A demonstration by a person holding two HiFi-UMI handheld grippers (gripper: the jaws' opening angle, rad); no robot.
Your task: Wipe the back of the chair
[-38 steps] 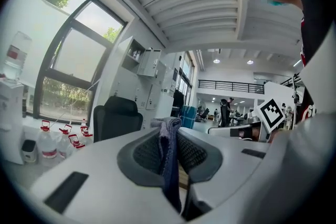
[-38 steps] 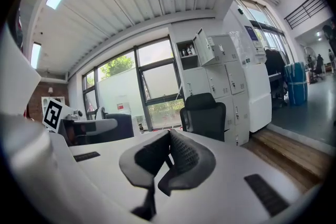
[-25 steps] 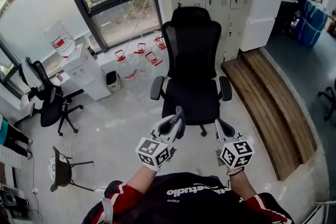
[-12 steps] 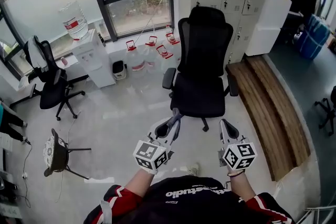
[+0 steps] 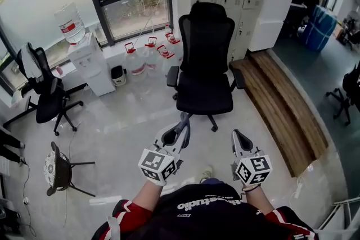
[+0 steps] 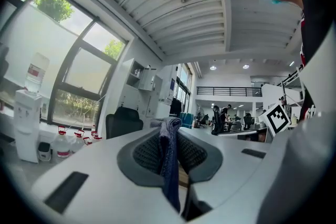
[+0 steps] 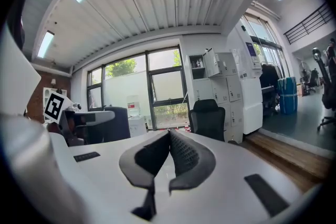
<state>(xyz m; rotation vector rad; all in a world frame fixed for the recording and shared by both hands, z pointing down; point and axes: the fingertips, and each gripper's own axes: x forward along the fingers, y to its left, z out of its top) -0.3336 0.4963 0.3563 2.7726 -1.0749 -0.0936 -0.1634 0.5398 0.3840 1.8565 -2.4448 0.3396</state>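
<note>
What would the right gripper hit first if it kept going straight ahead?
Probably the black mesh office chair, just right of where the right gripper points; nothing shows between, though depth is unclear.

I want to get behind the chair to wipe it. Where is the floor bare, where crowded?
Bare: the floor between the black chair and the stool, and the narrow strip between chair and wooden platform. Crowded: under the window, water jugs and dispenser.
</note>
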